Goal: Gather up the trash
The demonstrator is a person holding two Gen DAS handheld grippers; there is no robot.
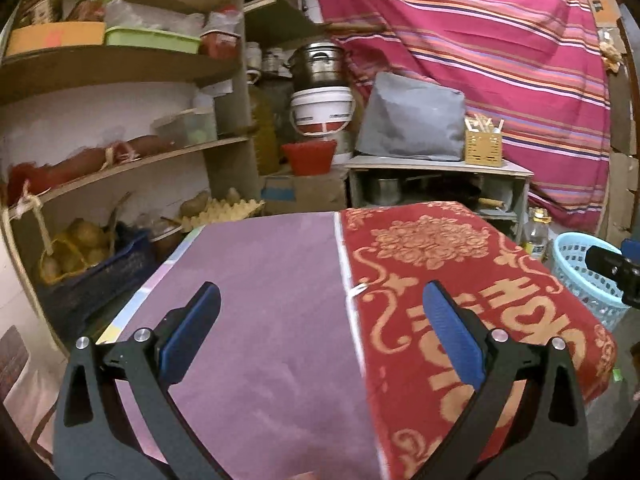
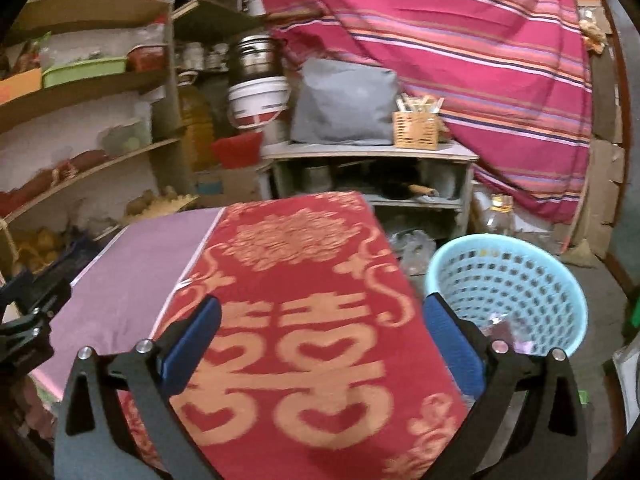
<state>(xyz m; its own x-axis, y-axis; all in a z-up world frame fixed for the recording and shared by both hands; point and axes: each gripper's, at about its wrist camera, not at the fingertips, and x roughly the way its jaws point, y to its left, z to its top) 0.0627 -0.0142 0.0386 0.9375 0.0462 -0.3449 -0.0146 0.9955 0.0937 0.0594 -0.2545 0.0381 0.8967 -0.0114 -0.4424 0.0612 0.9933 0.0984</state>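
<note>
A light blue perforated waste basket stands on the floor right of the table, with crumpled wrappers in its bottom. It also shows at the right edge of the left wrist view. My left gripper is open and empty above the table, over the seam between the purple cloth and the red patterned cloth. My right gripper is open and empty above the red cloth, its right finger beside the basket. No loose trash shows on the table top.
Wooden shelves with boxes and food stand at the left. A low cabinet with a grey bag and a bamboo holder is behind the table. A striped curtain hangs at the back right. Bottles stand on the floor.
</note>
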